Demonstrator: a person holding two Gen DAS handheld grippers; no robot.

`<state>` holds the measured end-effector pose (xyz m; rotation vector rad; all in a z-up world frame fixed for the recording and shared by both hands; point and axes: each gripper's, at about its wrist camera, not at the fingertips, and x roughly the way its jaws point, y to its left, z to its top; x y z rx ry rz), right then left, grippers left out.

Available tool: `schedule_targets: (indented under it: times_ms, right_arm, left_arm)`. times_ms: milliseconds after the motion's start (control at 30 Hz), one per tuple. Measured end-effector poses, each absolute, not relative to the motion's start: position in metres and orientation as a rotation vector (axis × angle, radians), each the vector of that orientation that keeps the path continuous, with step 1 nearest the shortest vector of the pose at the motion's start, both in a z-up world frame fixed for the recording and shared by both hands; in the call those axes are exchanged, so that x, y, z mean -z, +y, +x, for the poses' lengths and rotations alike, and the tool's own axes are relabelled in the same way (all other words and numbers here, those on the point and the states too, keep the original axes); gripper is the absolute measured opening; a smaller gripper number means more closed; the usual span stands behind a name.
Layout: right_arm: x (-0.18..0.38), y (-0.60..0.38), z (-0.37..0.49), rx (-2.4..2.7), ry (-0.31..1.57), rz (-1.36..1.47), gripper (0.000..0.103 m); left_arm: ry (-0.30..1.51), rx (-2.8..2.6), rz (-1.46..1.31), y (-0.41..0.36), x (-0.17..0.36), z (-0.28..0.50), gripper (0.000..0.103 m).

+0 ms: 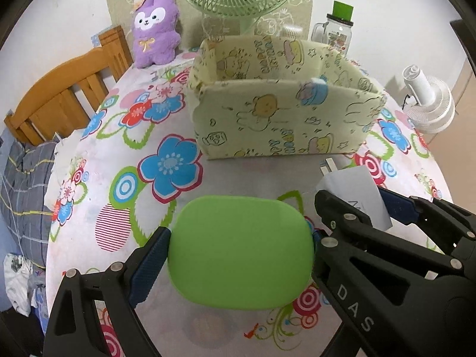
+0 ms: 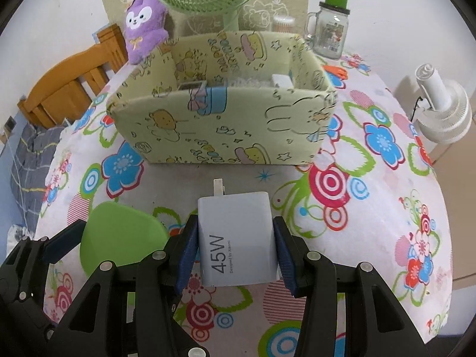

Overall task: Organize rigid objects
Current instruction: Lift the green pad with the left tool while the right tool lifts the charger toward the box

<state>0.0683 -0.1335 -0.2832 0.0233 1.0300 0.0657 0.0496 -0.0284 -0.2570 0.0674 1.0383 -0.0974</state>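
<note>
My left gripper (image 1: 241,255) pinches the green case (image 1: 241,253), right gripper (image 2: 235,250) clamps the 45W charger (image 2: 236,238); either could clip the storage box (image 2: 220,125) rim and slip

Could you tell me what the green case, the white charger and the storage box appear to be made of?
Green case: smooth matte plastic or silicone, evenly coloured. White charger: hard plastic with a slight sheen and printed lettering. Storage box: probably cardboard covered in printed paper or fabric; its rim bows.

Both hand-held grippers: left (image 1: 241,251), right (image 2: 236,255). Matte black plastic linkage arms w/ triangular cutouts, round silver rivets/screws at pivots. Fingers (image 1: 150,263) wear ribbed dark-blue pads. White "DAS" lettering on one left-gripper arm.
</note>
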Motion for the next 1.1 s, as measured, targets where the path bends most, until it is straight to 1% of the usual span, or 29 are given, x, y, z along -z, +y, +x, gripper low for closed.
schedule_targets:
  times_ms: [433, 1100]
  right_arm:
    - [0.246, -0.152, 0.045, -0.016, 0.986, 0.055, 0.051]
    - [0.198, -0.162, 0.036, -0.001, 0.939, 0.072, 0.051]
  left_arm:
    - [1.002, 0.148, 0.097, -0.045, 0.223, 0.036, 0.095]
    - [0.955, 0.127, 0.093, -0.052, 0.176, 0.030, 0.095]
